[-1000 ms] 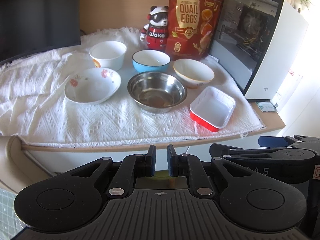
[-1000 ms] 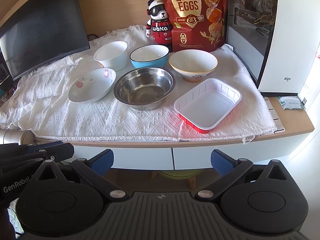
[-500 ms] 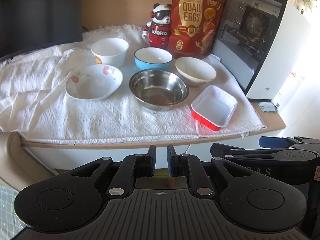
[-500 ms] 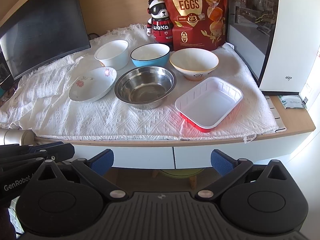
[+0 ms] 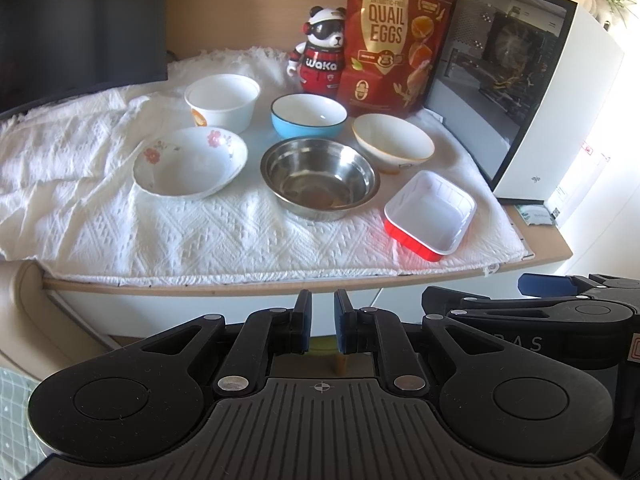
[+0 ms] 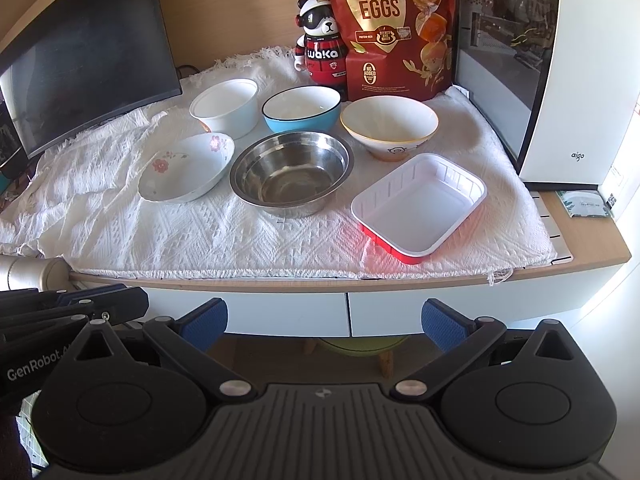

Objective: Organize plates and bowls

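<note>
On a white cloth lie a flowered plate (image 5: 190, 162) (image 6: 186, 168), a steel bowl (image 5: 320, 178) (image 6: 292, 172), a white bowl (image 5: 222, 102) (image 6: 226, 108), a blue bowl (image 5: 308, 116) (image 6: 302, 114), a cream bowl (image 5: 392, 142) (image 6: 389, 125) and a red-and-white tray (image 5: 430, 214) (image 6: 418, 206). My left gripper (image 5: 322, 326) hangs shut and empty below the desk's front edge. My right gripper (image 6: 324, 322) stands open and empty, also in front of the desk, short of the dishes.
A panda figure (image 6: 320, 56) and a quail-egg bag (image 6: 392, 28) stand behind the bowls. A white computer case (image 6: 572, 72) rises at the right, a dark monitor (image 6: 80, 56) at the left. Drawers (image 6: 348, 314) sit under the desk edge.
The left wrist view shifted slightly, with the dishes sliding a little up and right in it. Both grippers keep their jaws as before.
</note>
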### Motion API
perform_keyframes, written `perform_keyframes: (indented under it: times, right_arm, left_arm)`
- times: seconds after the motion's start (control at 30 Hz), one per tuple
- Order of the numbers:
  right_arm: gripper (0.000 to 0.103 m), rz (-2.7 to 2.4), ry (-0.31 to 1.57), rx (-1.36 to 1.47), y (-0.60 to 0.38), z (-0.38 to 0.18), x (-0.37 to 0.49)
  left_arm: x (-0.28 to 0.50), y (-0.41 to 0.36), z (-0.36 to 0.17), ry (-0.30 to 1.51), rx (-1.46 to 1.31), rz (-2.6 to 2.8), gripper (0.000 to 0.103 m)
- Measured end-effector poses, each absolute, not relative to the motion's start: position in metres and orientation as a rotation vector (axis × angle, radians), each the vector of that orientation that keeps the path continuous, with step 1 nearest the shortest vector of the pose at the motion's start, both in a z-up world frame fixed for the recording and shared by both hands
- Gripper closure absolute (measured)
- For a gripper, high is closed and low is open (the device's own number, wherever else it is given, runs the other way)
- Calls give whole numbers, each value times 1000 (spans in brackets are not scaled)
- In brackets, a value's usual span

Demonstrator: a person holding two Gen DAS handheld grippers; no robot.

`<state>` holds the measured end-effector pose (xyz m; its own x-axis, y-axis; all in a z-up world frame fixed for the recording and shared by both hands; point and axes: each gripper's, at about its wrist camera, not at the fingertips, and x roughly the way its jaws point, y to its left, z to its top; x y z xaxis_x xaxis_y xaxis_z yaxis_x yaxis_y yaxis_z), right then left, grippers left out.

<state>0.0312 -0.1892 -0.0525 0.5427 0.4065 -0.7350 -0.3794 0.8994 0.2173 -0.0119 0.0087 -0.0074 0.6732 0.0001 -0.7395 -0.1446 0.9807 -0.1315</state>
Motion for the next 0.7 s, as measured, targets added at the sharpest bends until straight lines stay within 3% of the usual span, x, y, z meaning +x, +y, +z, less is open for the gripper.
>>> perform_keyframes:
  times: [0.7]
  right_arm:
    - [0,459,855,56,-198,-50,50]
  left_arm:
    - [8,16,-6,828,-243,87,89]
